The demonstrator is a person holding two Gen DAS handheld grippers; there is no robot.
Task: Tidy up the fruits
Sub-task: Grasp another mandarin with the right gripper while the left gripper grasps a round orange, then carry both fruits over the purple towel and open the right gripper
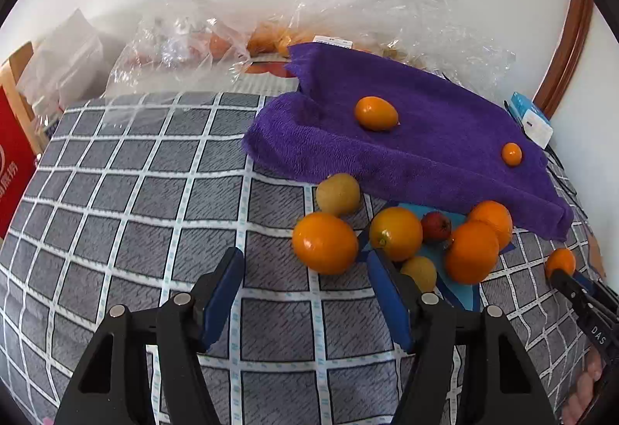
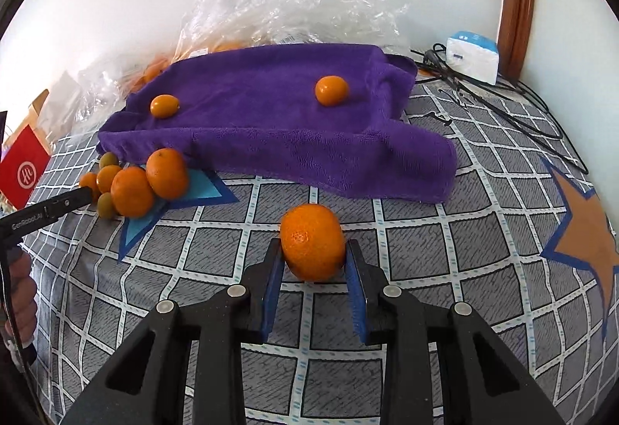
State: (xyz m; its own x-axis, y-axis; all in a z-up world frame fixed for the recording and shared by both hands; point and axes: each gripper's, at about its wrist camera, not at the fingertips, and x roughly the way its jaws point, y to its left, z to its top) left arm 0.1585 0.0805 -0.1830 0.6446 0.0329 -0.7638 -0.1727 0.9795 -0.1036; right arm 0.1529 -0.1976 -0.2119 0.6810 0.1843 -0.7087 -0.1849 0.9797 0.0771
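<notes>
Your right gripper (image 2: 312, 254) jaws hold a mandarin (image 2: 312, 241) squarely between them; left gripper (image 1: 305, 266), jaws wide and empty, sits nearer the fruit pile (image 1: 394, 231), just ahead-right of its jaws.

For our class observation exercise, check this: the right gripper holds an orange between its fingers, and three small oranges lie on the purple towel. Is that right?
Not quite. The right gripper does hold an orange, but only two small oranges lie on the purple towel: one at the left and one at the right. The right wrist view shows this.
</notes>
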